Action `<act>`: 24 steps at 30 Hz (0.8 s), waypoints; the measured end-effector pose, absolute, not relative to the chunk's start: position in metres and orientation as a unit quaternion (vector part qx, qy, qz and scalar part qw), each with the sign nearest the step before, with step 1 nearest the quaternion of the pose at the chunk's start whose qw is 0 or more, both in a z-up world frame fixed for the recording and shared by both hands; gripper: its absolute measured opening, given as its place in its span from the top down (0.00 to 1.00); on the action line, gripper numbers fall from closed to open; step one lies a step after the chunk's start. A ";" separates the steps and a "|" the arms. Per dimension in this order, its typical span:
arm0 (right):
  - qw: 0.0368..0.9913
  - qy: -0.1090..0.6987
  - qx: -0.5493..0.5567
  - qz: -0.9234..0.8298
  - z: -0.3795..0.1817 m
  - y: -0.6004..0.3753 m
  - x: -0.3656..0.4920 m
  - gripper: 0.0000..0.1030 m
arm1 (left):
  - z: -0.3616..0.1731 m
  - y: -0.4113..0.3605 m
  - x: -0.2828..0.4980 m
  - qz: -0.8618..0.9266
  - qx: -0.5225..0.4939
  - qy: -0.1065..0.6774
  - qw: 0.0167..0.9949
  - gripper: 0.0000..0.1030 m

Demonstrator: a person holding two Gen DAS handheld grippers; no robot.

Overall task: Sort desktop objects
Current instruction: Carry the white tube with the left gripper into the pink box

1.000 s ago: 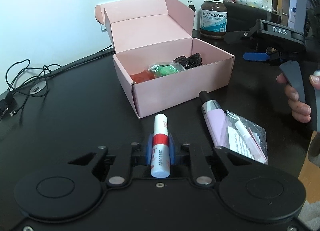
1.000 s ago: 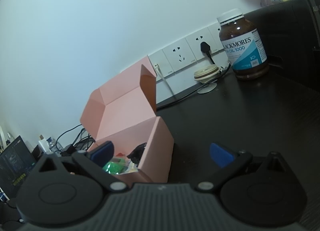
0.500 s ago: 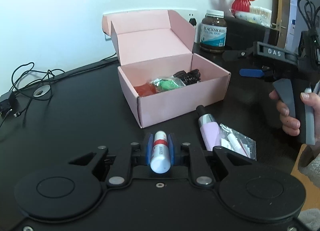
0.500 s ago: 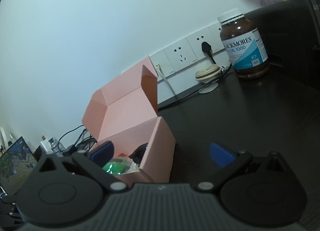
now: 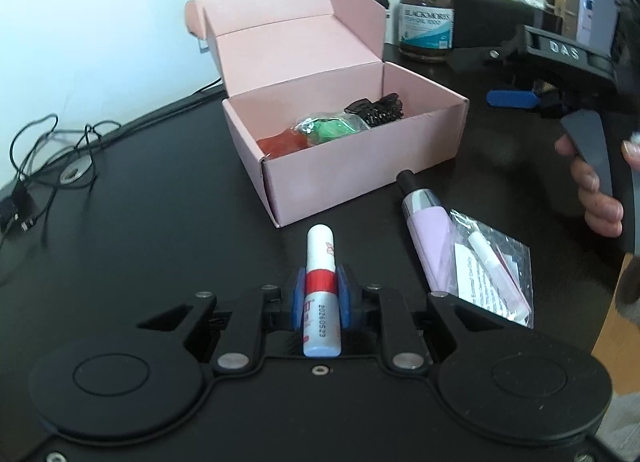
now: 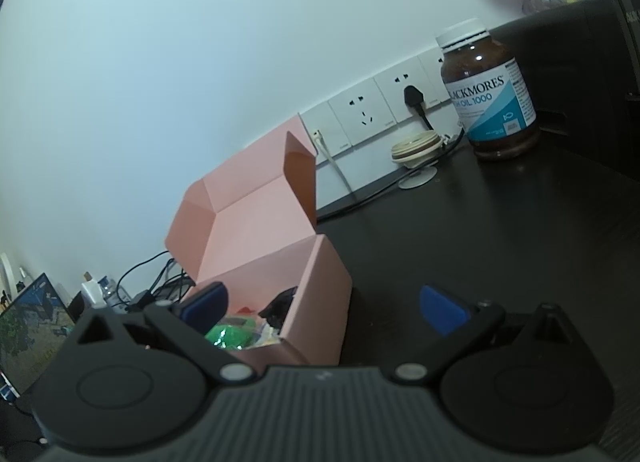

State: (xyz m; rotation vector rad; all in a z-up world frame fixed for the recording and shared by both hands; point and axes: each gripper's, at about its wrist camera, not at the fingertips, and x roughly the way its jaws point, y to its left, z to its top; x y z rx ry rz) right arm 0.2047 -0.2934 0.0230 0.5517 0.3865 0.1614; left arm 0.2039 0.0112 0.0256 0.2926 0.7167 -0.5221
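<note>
My left gripper is shut on a white tube with a red band, held just in front of the open pink box. The box holds a red item, a green packet and a black hair clip. A lilac tube and a clear plastic bag lie on the black desk to the right of the box. My right gripper is open and empty, to the right of the box; it also shows in the left wrist view.
A brown supplement bottle stands at the back near the wall sockets. Cables lie at the desk's left. A black unit stands at the back right. The desk edge is close on the right.
The left gripper with the tube has shifted relative to the box, which now looks closer again after seeming farther half a second ago. The right gripper has hardly moved.
</note>
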 end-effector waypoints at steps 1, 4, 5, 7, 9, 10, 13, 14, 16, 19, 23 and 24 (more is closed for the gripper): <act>0.940 0.189 0.272 0.078 0.023 -0.294 0.205 0.01 | 0.025 0.012 0.204 -0.251 0.137 0.346 0.894 0.84; 0.939 0.190 0.274 0.079 0.023 -0.294 0.205 0.01 | 0.027 0.014 0.202 -0.256 0.127 0.344 0.894 0.84; 0.939 0.191 0.274 0.079 0.022 -0.294 0.205 0.01 | 0.029 0.015 0.199 -0.259 0.126 0.334 0.898 0.84; 0.939 0.190 0.275 0.079 0.022 -0.294 0.205 0.01 | 0.035 0.017 0.194 -0.265 0.127 0.308 0.905 0.84; 0.940 0.189 0.274 0.078 0.022 -0.294 0.205 0.01 | 0.043 0.020 0.191 -0.260 0.126 0.287 0.913 0.84; 0.940 0.189 0.274 0.078 0.022 -0.294 0.205 0.01 | 0.047 0.021 0.190 -0.258 0.122 0.279 0.917 0.84; 0.939 0.189 0.275 0.078 0.022 -0.294 0.204 0.01 | 0.060 0.022 0.191 -0.253 0.119 0.256 0.925 0.84; 0.939 0.189 0.276 0.078 0.022 -0.294 0.204 0.01 | 0.064 0.020 0.193 -0.252 0.119 0.247 0.928 0.84; 0.938 0.191 0.278 0.077 0.022 -0.295 0.205 0.01 | 0.072 0.017 0.198 -0.248 0.115 0.232 0.934 0.84; 0.937 0.191 0.282 0.075 0.021 -0.295 0.205 0.01 | 0.082 0.010 0.210 -0.244 0.092 0.210 0.942 0.84; 0.935 0.194 0.286 0.076 0.020 -0.296 0.206 0.01 | 0.085 -0.009 0.232 -0.238 0.071 0.210 0.945 0.84; 0.935 0.195 0.287 0.076 0.020 -0.296 0.206 0.01 | 0.082 -0.016 0.239 -0.235 0.069 0.217 0.945 0.84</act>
